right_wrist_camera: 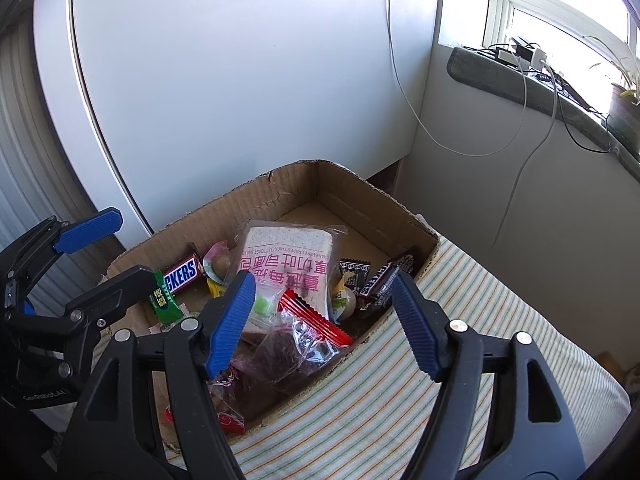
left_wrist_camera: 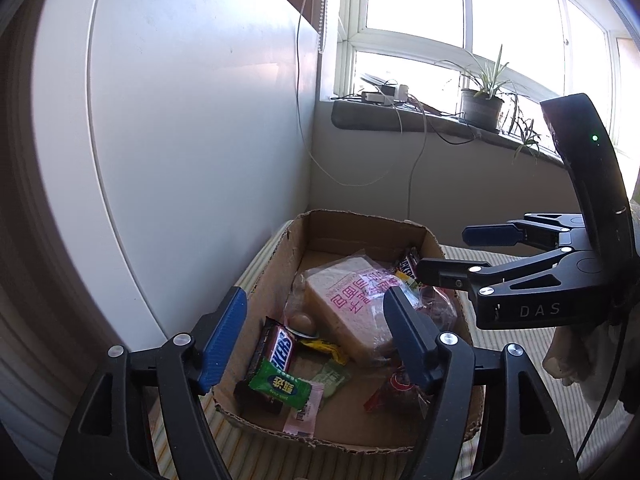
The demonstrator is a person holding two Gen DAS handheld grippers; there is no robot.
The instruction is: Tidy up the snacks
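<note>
An open cardboard box [left_wrist_camera: 276,260] [right_wrist_camera: 360,192] holds several snacks. In it lie a bagged bread slice with pink print [left_wrist_camera: 352,304] [right_wrist_camera: 288,256], a Snickers bar [left_wrist_camera: 276,350] [right_wrist_camera: 182,274], a green candy packet [left_wrist_camera: 280,386] [right_wrist_camera: 162,300], a red wrapper [left_wrist_camera: 396,386] [right_wrist_camera: 316,316] and a dark bar [left_wrist_camera: 408,264] [right_wrist_camera: 380,278]. My left gripper [left_wrist_camera: 312,336] [right_wrist_camera: 100,248] is open and empty above the box's near side. My right gripper [right_wrist_camera: 324,320] [left_wrist_camera: 452,252] is open and empty over the box's right edge.
The box stands on a striped cloth [right_wrist_camera: 460,320] [left_wrist_camera: 264,252] beside a white cabinet panel [left_wrist_camera: 192,120]. A windowsill [left_wrist_camera: 400,118] behind carries a potted plant [left_wrist_camera: 482,100], chargers and hanging cables [left_wrist_camera: 416,160].
</note>
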